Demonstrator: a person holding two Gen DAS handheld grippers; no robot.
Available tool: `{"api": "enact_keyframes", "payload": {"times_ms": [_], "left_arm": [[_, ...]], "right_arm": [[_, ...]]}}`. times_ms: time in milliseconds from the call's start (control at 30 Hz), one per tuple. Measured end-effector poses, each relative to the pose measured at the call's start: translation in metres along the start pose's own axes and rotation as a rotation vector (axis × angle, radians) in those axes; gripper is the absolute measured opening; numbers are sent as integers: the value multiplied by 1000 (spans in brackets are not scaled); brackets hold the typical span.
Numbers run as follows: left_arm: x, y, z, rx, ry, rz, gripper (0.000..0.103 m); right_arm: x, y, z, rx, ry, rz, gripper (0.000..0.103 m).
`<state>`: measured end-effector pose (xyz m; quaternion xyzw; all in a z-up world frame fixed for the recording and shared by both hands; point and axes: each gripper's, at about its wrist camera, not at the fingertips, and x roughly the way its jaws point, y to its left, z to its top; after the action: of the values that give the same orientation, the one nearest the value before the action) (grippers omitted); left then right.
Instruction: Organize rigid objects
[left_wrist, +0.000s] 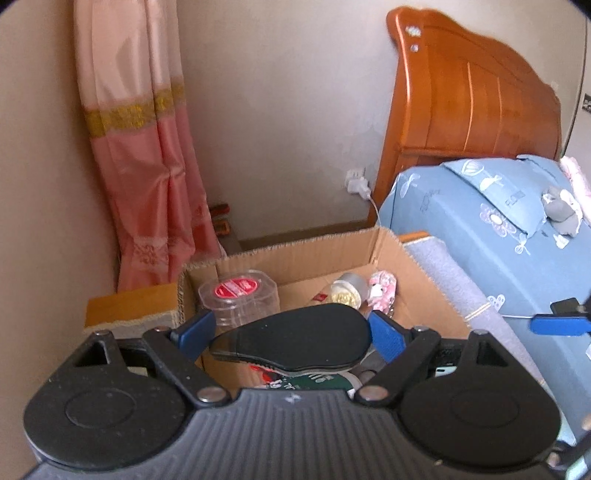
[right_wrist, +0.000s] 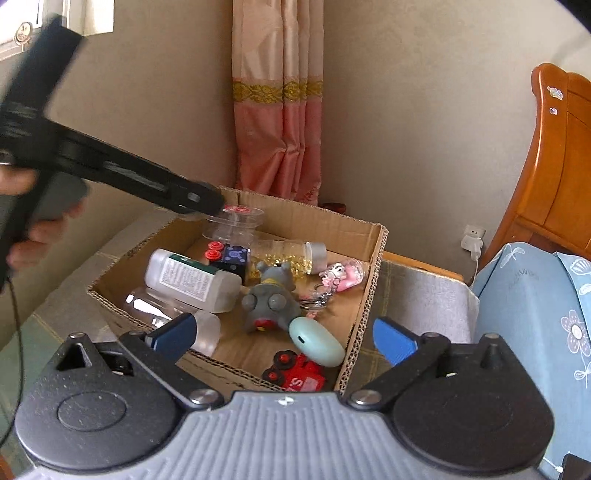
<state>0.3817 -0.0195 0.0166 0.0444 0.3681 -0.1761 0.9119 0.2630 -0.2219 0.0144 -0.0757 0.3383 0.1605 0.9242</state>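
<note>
- While its blue pads press both sides of a flat black oval object (left_wrist: 295, 341), the left gripper (left_wrist: 293, 336) holds that piece level above the open cardboard box (left_wrist: 306, 247).
- Just beyond the held piece, inside the box, stand a clear round container with a red lid (left_wrist: 236, 295), a small jar (left_wrist: 349, 290) and a pink charm (left_wrist: 382, 290).
- Spread wide with nothing between its pads, the right gripper (right_wrist: 284, 336) hovers at the near edge of the box.
- Between its fingers lie a pale blue oval case (right_wrist: 316, 341) and a red toy vehicle (right_wrist: 295, 374); a grey plush toy (right_wrist: 271, 301) and a white labelled bottle (right_wrist: 192, 280) sit just behind.
- Seen from the right wrist, the left gripper reaches in from the left over the far corner of the box.
- Beyond the box hang a pink curtain (right_wrist: 277, 110) and, to the right, a wooden headboard (left_wrist: 469, 92) over a blue bedspread (left_wrist: 480, 221).
</note>
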Motion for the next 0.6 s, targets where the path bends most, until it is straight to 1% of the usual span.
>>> {"api": "enact_keyframes", "payload": {"times_ms": [67,167,233,267,367,467,600], "left_arm": [[6,1,-1,-16,13,-3,88],[10,2,-6,-15,18,7,89],[11,4,-9,-22,18,11,99],[11,6,-9,-30,16,16,99],[4,11,-13,-53,-2,25,99],[-5,14,-17,-65,-28,51,100],[-27,10,-23,-32,-89,106,101]], "right_arm": [[-5,2,1,1,-6,1,103],[-8,4,1,1,-13,1,103],[-10,5,1,3,-14,4,103],[-11,5,1,4,-16,7,103],[-11,6,1,6,-14,13,103],[-12,8,0,9,-12,14,103],[-15,7,0,35,-3,7,103]]}}
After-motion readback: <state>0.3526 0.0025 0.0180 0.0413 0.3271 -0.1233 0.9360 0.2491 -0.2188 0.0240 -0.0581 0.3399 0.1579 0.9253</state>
